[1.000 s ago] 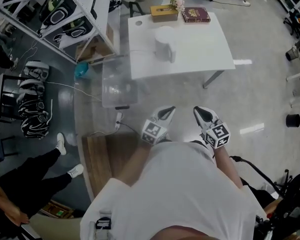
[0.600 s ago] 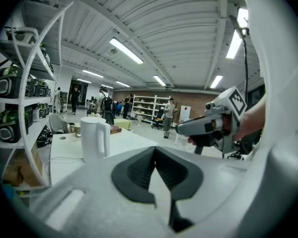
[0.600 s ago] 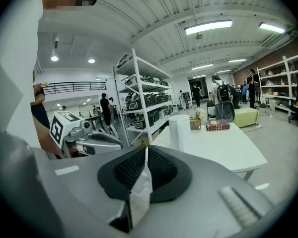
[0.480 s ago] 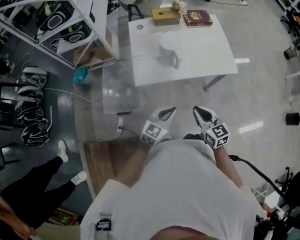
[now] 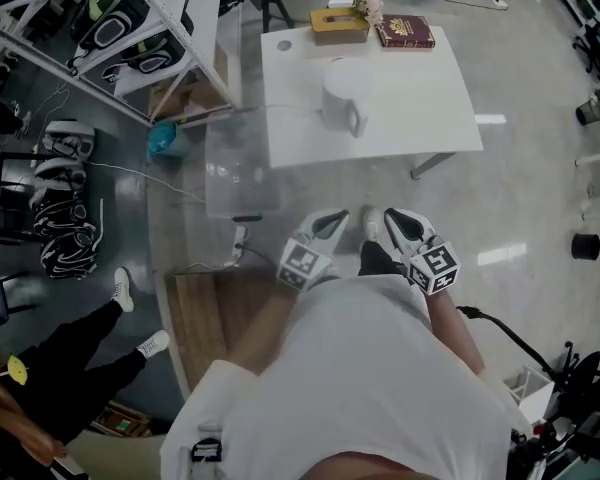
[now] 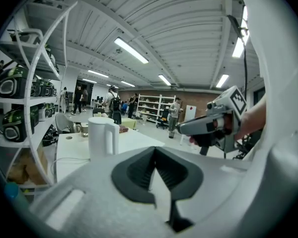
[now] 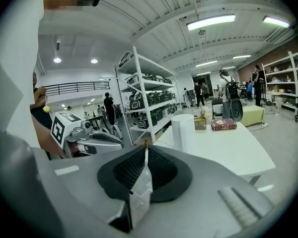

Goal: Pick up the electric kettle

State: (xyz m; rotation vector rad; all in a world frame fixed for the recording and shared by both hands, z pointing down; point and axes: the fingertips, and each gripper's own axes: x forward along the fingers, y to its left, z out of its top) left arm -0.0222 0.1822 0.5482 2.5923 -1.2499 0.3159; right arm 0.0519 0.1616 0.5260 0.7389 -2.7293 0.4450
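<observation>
Head view: white electric kettle upright on white table, handle on its near side. Tissue box and book sit at the far edge. Left gripper and right gripper are side by side close to the person's body, well apart from the table.

Left gripper view: jaws together, nothing between. Electric kettle ahead on the table, left of the tips.

Right gripper view: jaws closed, empty. Electric kettle ahead, slightly right.
</observation>
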